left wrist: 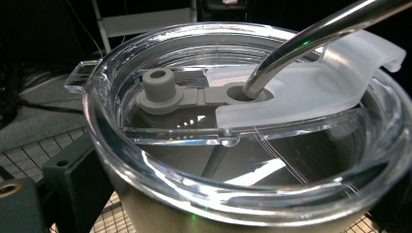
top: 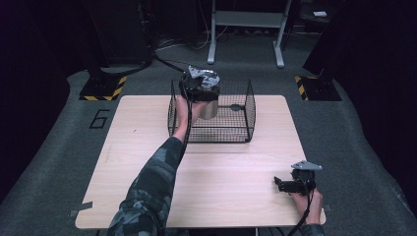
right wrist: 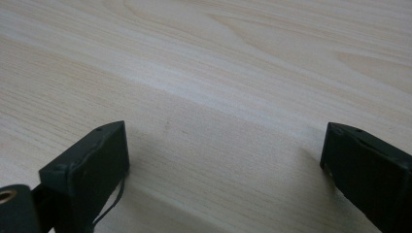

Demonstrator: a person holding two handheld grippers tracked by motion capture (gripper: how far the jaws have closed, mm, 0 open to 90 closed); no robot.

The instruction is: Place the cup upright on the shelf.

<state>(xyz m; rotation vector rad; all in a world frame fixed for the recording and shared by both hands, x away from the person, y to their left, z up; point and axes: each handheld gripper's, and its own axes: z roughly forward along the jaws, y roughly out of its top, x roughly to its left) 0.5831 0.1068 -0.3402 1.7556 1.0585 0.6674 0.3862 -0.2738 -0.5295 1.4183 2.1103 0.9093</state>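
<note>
Left gripper (top: pixel 200 91): the jaws stand on either side of a tumbler (top: pixel 208 108) and close on its body just below the lid. In the left gripper view one black jaw shows at the lower left against the tumbler wall; the other is mostly hidden at the lower right edge. The clear lid (left wrist: pixel 252 160) sits on the tumbler. A metal straw (left wrist: pixel 311 41) passes through a hole in the lid's grey seal (left wrist: pixel 194 94) and leans toward the upper right. A frosted flap (left wrist: pixel 316 92) covers the right part of the lid.

The tumbler is in the left half of a black wire basket (top: pixel 246 105), which stands at the far middle of the table (top: pixel 147 147). Whether the tumbler rests on the basket floor or is lifted cannot be told. The left hand (top: pixel 186 109) holds the gripper from the near side, at the basket's left wall.

Right gripper (top: pixel 287 184): the jaws are wide apart with nothing between them. It rests low over bare wood at the near right corner of the table, pointing left, well apart from the basket. The right hand (top: pixel 307 201) holds it from the near side.
</note>
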